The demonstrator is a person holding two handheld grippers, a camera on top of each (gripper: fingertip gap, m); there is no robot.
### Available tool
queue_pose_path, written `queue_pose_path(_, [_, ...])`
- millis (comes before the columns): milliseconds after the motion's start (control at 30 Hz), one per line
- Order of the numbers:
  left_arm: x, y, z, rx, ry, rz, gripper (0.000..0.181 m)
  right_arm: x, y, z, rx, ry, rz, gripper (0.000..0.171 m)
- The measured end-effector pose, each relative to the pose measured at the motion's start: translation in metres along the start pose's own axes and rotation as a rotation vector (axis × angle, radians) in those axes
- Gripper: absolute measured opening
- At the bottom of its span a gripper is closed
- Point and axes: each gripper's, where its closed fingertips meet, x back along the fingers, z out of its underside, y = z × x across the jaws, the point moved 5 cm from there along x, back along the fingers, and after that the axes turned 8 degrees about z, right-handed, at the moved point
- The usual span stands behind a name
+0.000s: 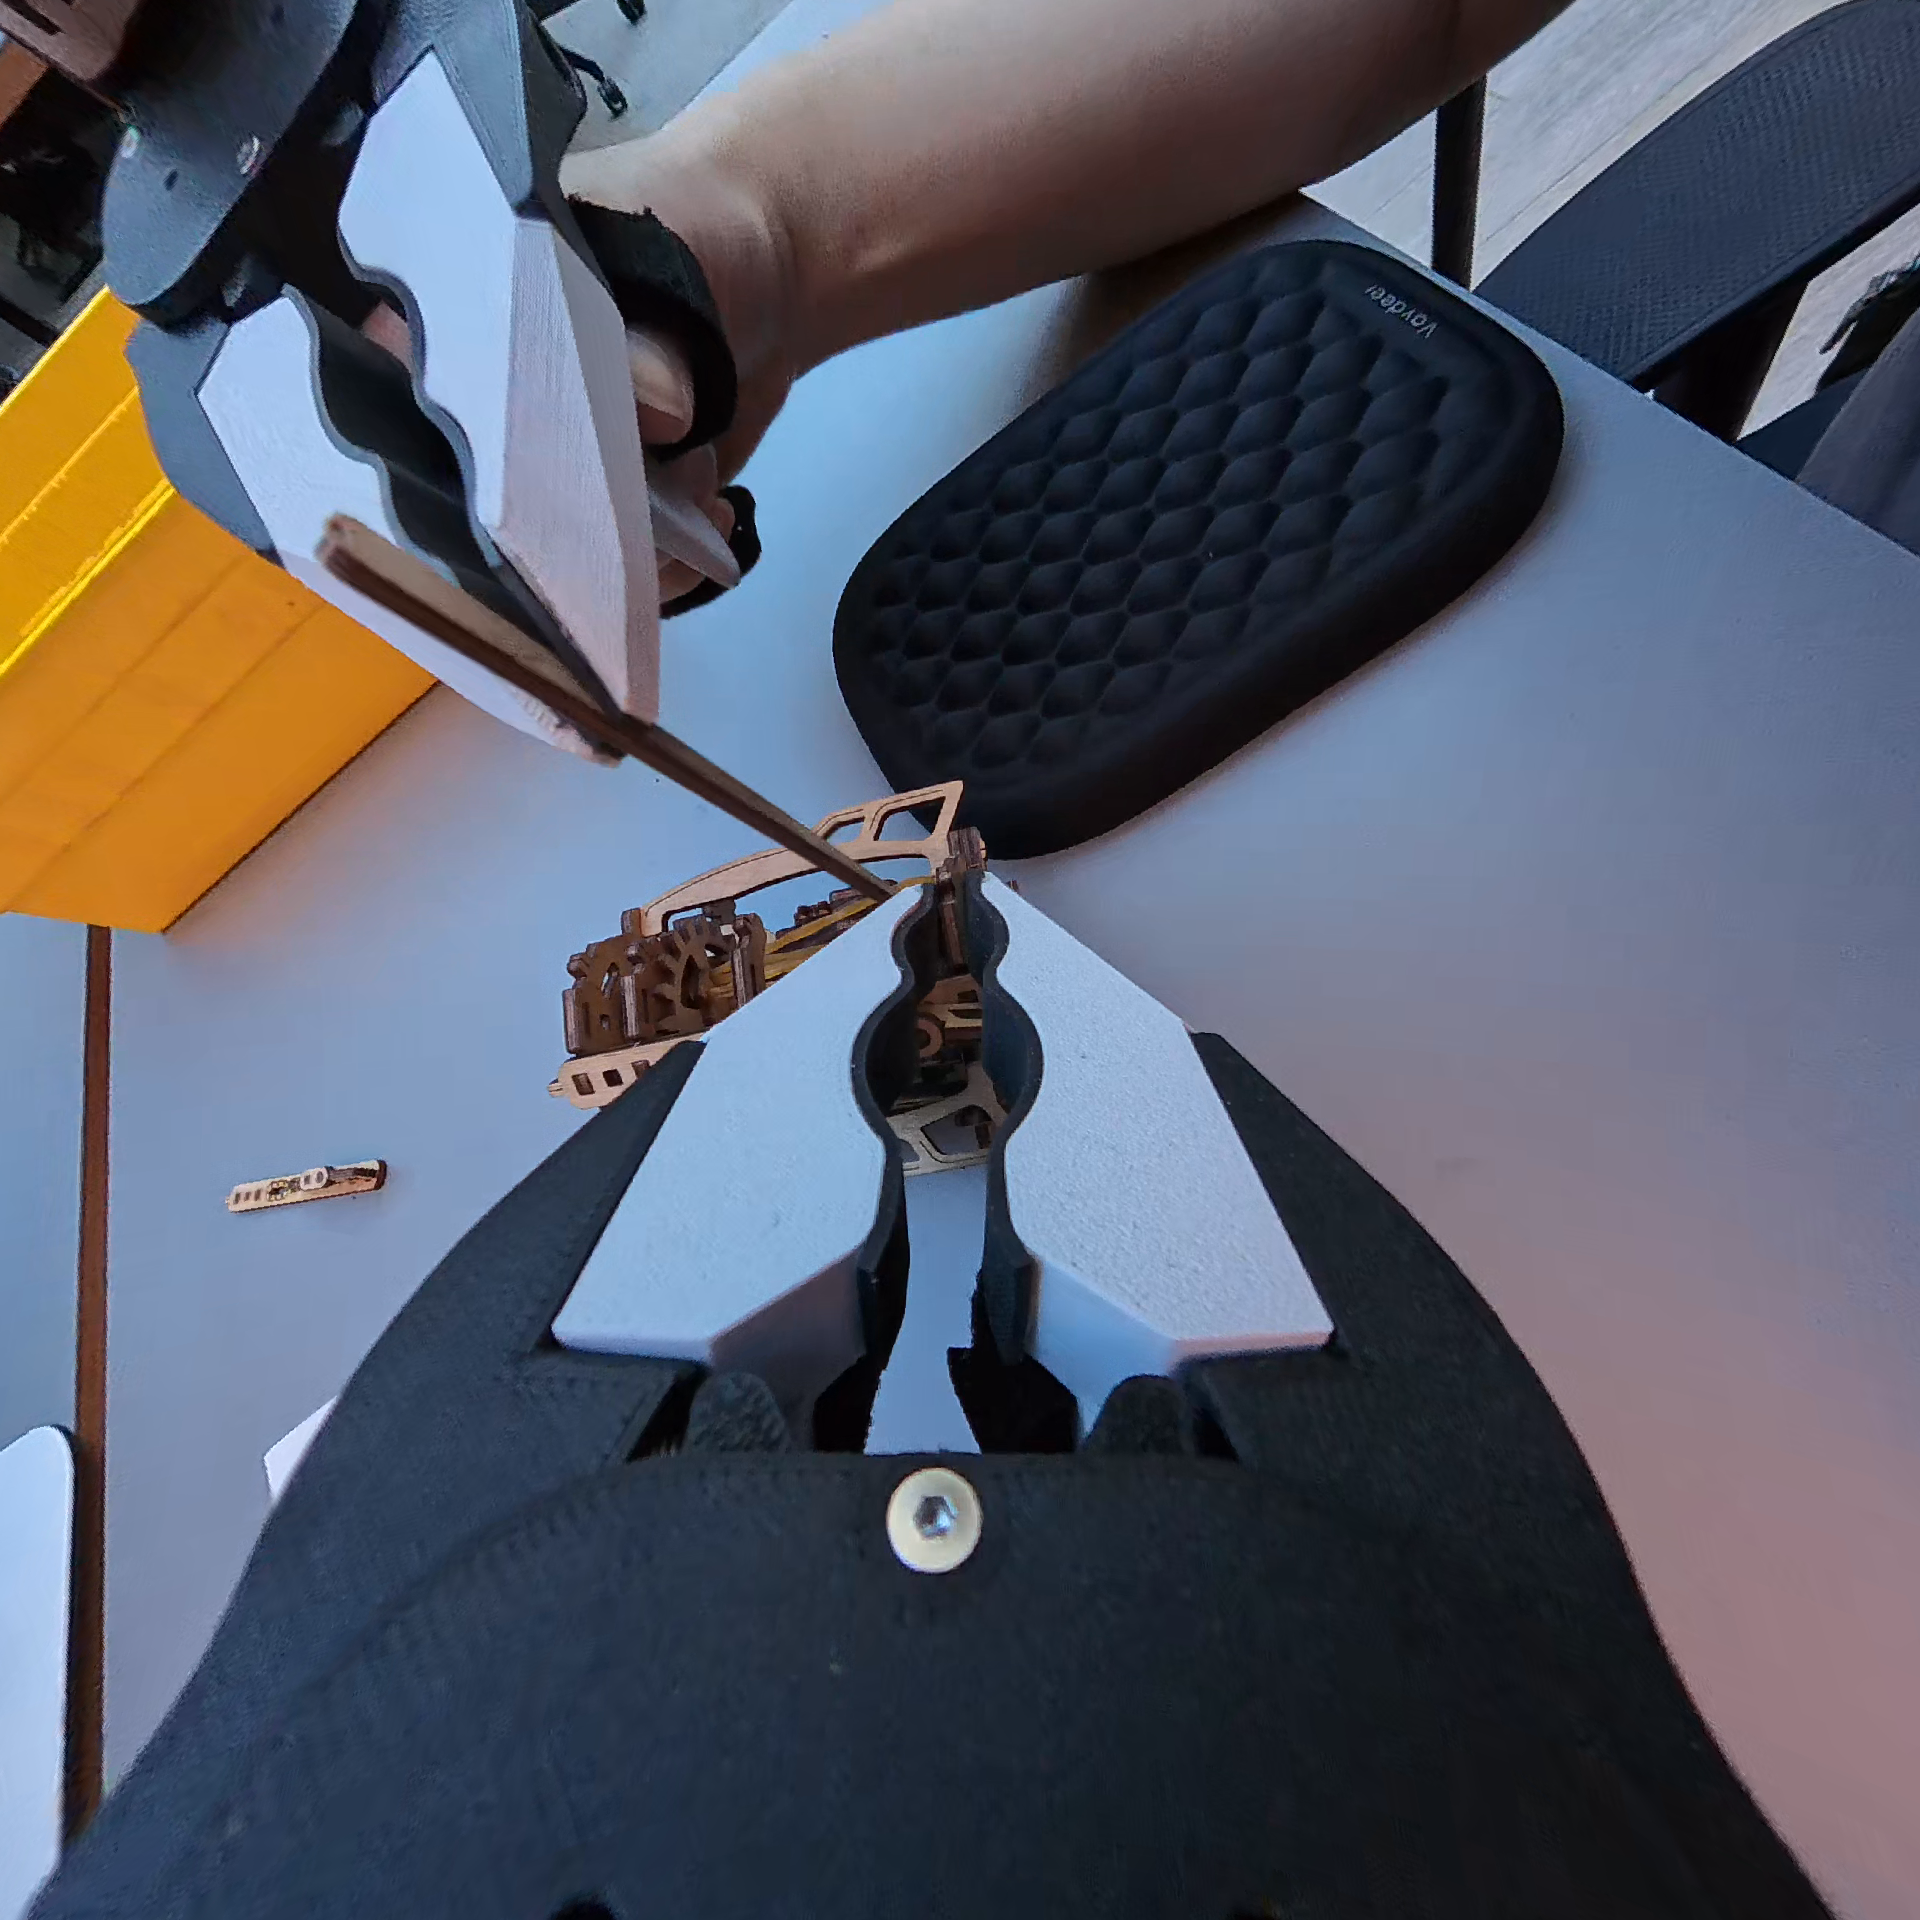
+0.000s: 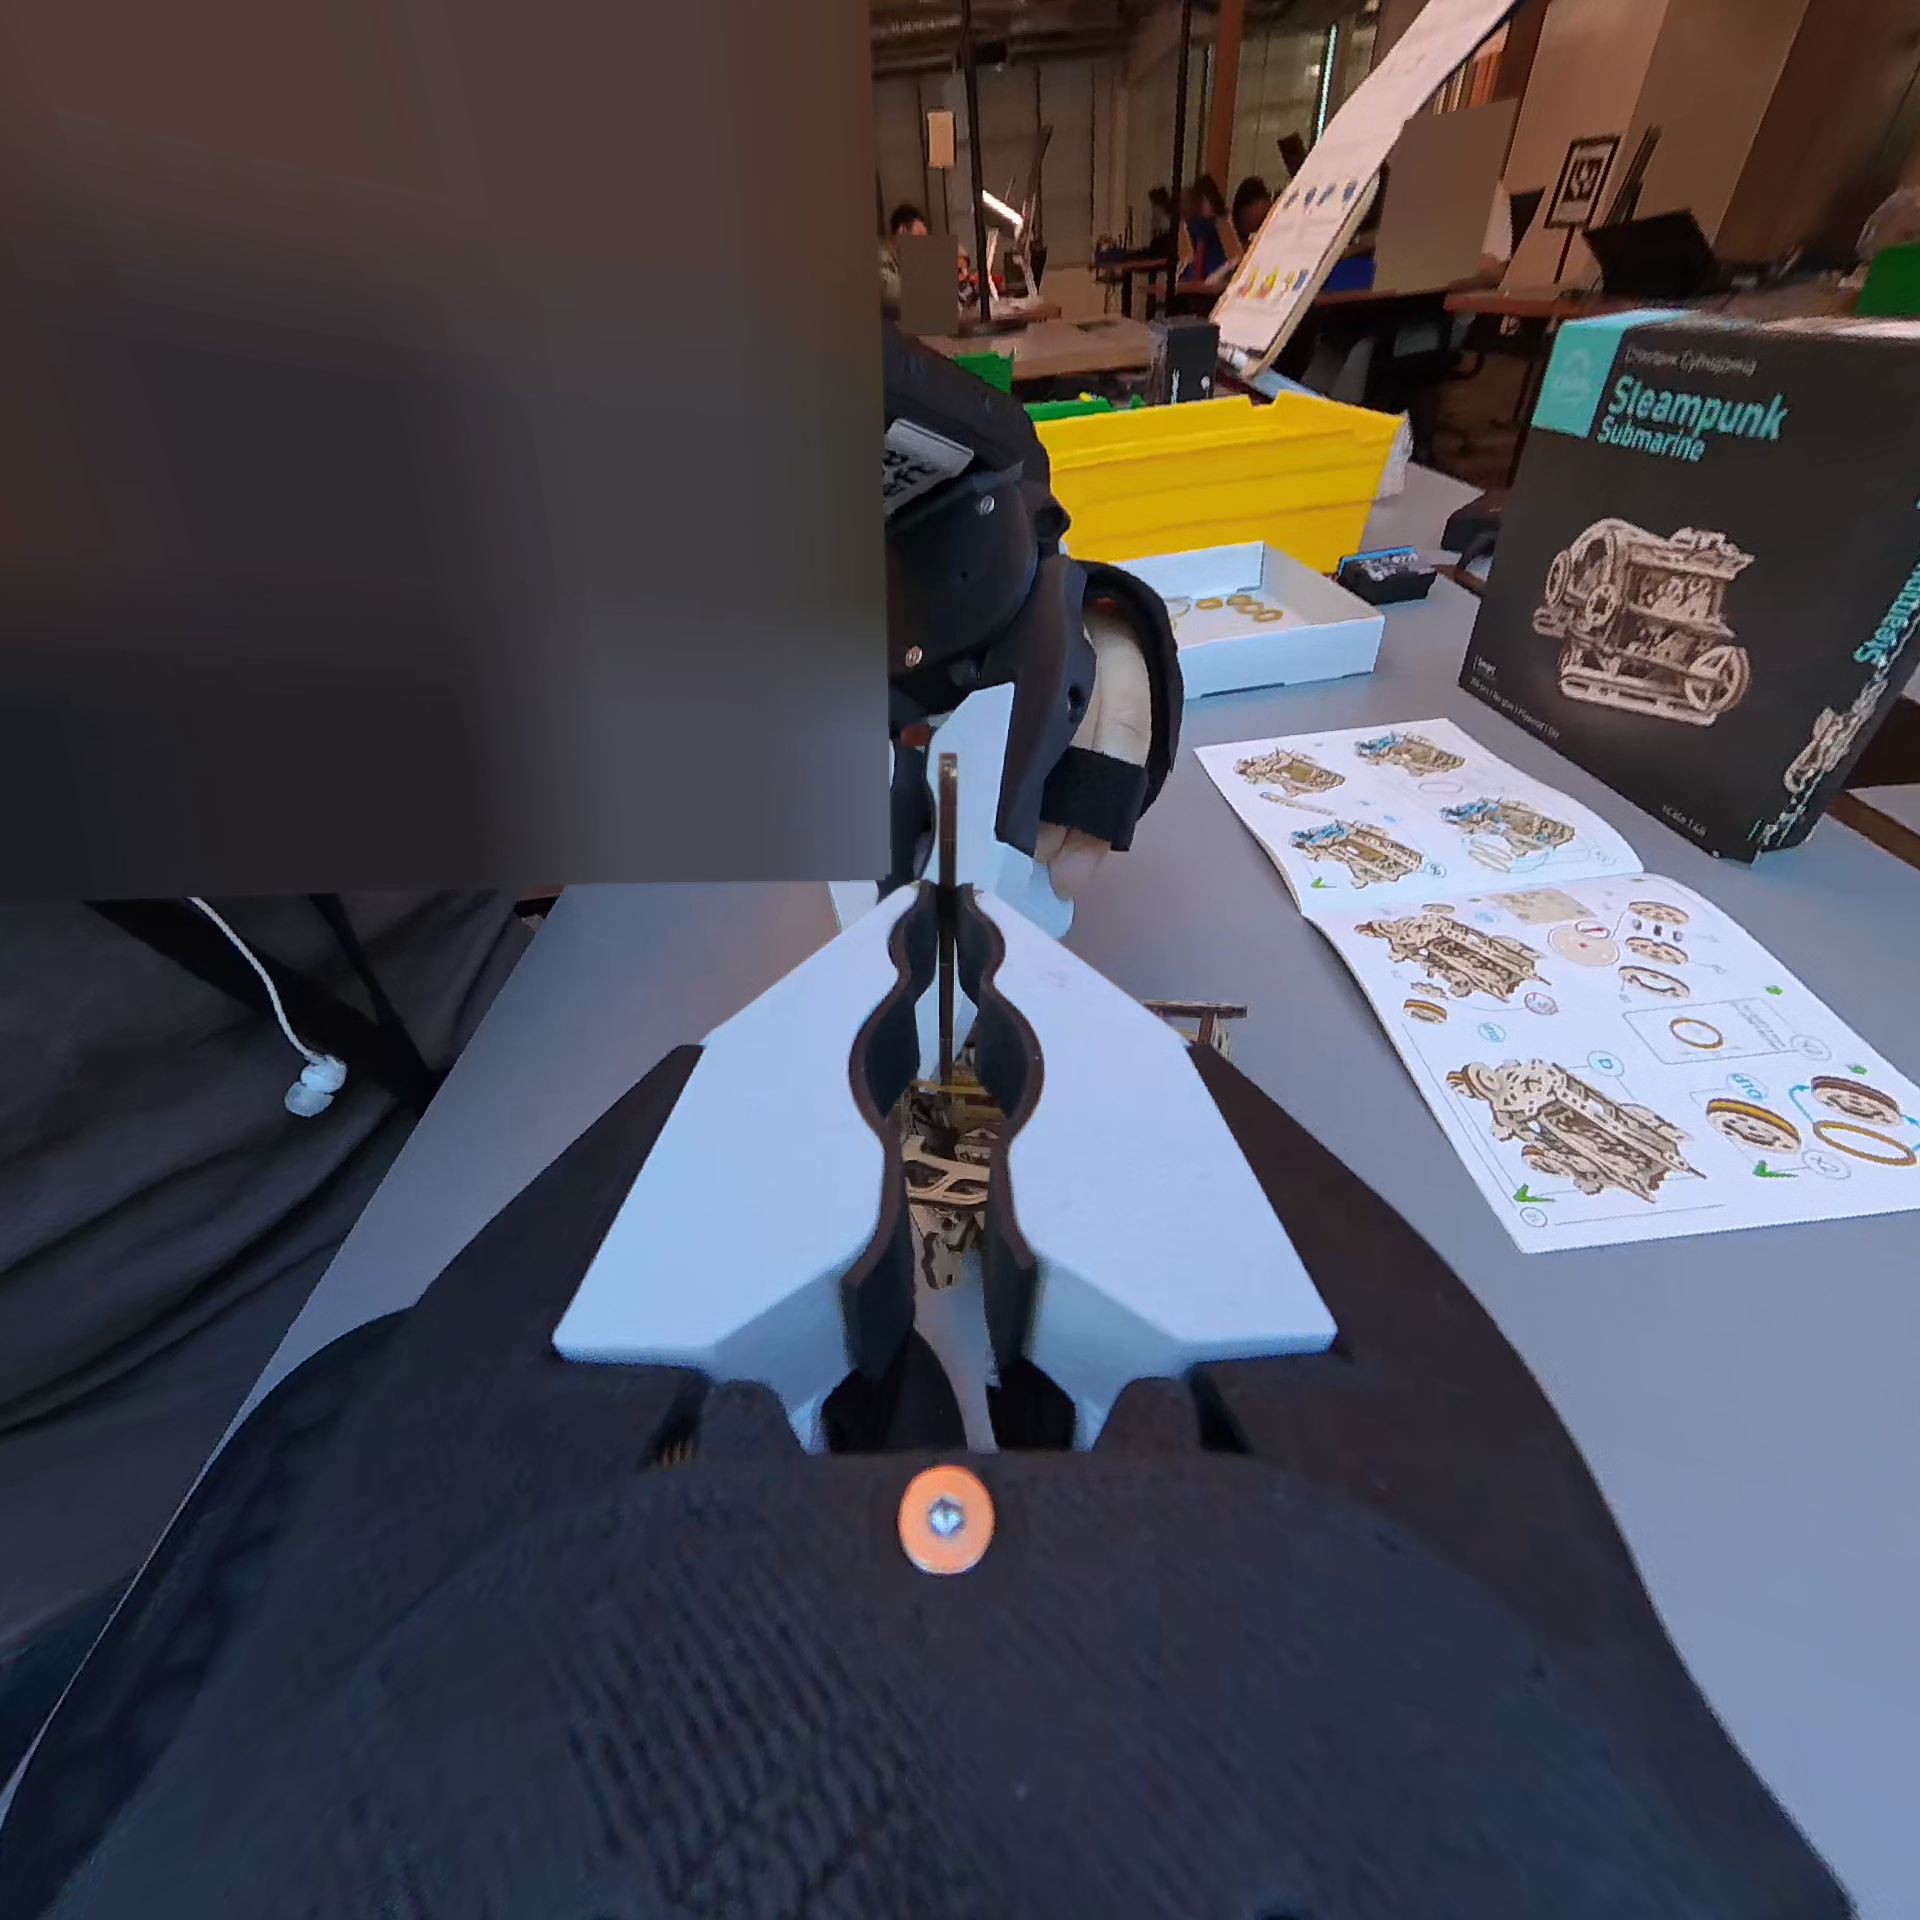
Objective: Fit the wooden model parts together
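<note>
Left wrist view shows the left tool [image 1: 948,883] closed narrow on an upright edge of the wooden model [image 1: 665,977], which rests on the grey bench [image 1: 1455,1039] just beside the black honeycomb pad [image 1: 1195,540]. The right tool [image 1: 613,717] grips a thin wooden strip [image 1: 769,810] edgewise, its far end meeting the model right at the left tool's tips. From the right wrist view, that strip [image 2: 948,935] stands centred between closed jaws, with the model [image 2: 945,1164] below.

To seat it well, I judge the strip should stay square to its slot, pushed along its own length while the left tool braces the model; twisting could snap it. A loose slotted piece [image 1: 307,1184] lies toward the bench's left edge.
</note>
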Motion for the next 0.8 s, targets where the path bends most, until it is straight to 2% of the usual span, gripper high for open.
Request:
queue_pose_path(67, [0.000,-0.001,0.000,-0.008,0.005,-0.004,0.002,-0.001,0.003,-0.001,-0.012,0.020,-0.019,0.001])
queue_pose_path(433, [0.001,0.000,0.001,-0.016,0.004,-0.028,0.002,0.000,-0.014,0.001,-0.210,-0.004,0.131,0.000])
queue_pose_path(800, [0.004,-0.002,0.004,-0.019,0.000,-0.034,0.002,-0.001,-0.001,0.001,-0.181,0.084,0.116,0.001])
